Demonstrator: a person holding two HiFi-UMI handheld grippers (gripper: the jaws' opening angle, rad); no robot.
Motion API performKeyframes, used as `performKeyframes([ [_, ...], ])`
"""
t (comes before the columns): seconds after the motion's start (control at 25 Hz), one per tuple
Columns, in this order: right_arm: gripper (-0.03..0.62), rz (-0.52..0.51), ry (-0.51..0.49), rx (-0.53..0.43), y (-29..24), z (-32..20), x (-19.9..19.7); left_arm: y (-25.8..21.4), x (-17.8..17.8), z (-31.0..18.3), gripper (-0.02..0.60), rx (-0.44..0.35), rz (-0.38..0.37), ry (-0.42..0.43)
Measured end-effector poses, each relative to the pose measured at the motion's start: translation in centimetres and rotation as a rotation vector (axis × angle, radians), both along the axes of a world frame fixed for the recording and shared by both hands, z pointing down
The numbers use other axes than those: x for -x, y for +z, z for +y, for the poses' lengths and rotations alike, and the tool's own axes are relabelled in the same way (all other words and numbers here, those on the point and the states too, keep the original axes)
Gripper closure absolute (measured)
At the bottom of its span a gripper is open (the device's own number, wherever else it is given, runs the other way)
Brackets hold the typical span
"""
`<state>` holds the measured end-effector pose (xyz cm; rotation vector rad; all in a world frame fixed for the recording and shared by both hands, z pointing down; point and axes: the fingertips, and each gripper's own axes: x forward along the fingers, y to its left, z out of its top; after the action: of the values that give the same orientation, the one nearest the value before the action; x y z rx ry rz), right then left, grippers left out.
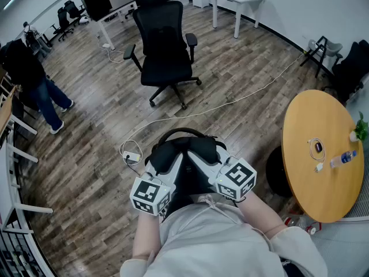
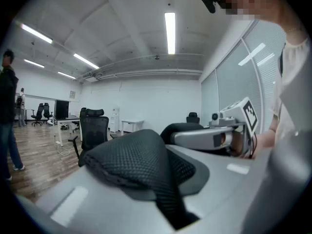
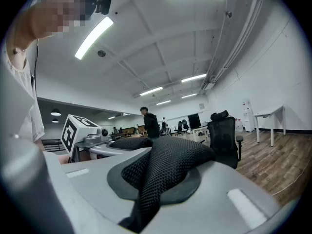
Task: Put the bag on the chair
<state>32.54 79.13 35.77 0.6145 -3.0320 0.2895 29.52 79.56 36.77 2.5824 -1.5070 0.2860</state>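
Holding bag off floor, close to body, both grippers on it. Left gripper clamped on black mesh of bag; right gripper likewise pinching mesh, jaws nearly together. Pickup looks done. Chair stands ahead, well apart from bag, seat bare, facing person. White cable lies on floor between person and chair. Left to do, by my judgement: cross to chair, lower bag onto seat, release both grips. Roughly first part of task complete.

Left gripper and right gripper held side by side, jaws clamped.
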Motion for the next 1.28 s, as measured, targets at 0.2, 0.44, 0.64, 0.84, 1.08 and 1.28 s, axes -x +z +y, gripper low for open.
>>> performKeyframes([
  [0.2,0.56,0.001,0.009,0.007,0.0,-0.2,-0.6,0.1,-0.6,-0.2,0.535,0.003,0.007,0.005],
  [0.44,0.56,-0.005,0.006,0.005,0.2,-0.8,-1.0,0.3,-1.0,-0.8,0.535,0.016,0.022,0.005],
  [0.64,0.559,-0.033,0.02,0.052,0.3,-2.1,-1.4,0.8,-1.3,-1.9,0.535,0.039,0.028,0.013],
  [0.84,0.559,-0.026,0.024,0.05,0.6,-3.5,-1.2,1.1,-1.2,-3.4,0.535,0.058,0.04,0.017],
  [1.08,0.56,-0.02,0.014,0.05,0.8,-5.7,0.4,1.3,0.6,-5.8,0.535,0.064,0.051,0.018],
  [1.28,0.559,-0.011,0.013,0.052,1.1,-8.9,2.5,1.6,2.6,-8.8,0.535,0.07,0.058,0.025],
])
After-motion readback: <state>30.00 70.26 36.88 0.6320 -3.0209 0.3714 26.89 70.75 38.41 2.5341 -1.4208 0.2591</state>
